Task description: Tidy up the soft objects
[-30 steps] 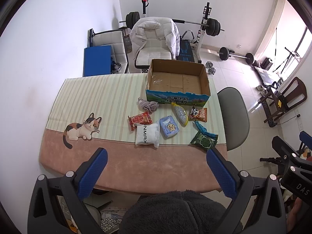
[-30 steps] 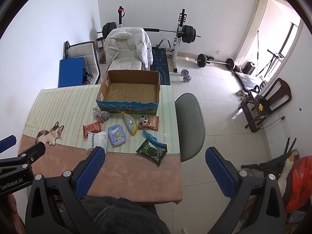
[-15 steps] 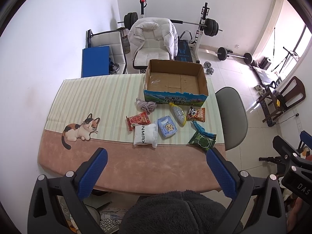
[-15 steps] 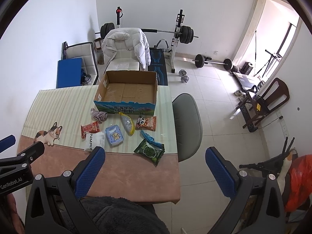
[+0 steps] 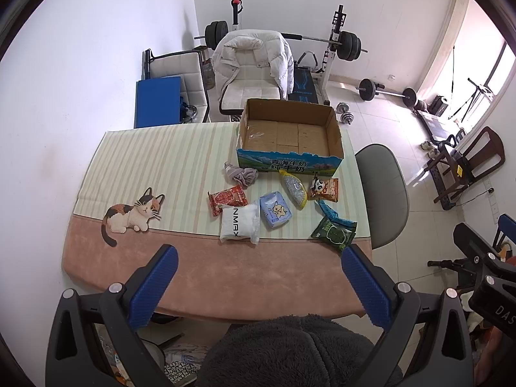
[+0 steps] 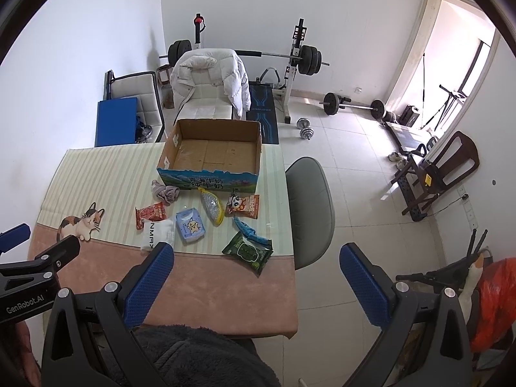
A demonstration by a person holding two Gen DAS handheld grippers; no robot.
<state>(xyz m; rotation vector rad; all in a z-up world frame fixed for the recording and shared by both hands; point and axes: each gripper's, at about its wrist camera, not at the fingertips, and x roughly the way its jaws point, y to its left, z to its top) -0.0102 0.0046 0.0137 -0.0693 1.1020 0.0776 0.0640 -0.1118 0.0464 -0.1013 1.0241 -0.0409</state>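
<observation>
Both grippers hang high above the near edge of the table, well apart from everything on it. The left gripper fills the bottom of its view with jaws spread wide and nothing between them; the right gripper does the same at the bottom of its own view, jaws also spread and holding nothing. In the left view's centre, a cardboard box sits open at the far side of the table, its floor bare. The soft things lie in a loose cluster just below the box in the frame: a grey cloth close to the box's front left corner, a red packet below it, a white pouch touching the red packet's lower edge, and a blue tissue pack just right of the pouch. To the right lie a yellow-tipped bag, an orange snack bag beside it, a teal packet below that, and a green packet at the table's right edge. A cat print marks the cloth at centre left. A grey chair stands right of the table, and a white jacket drapes a seat behind the box.
</observation>
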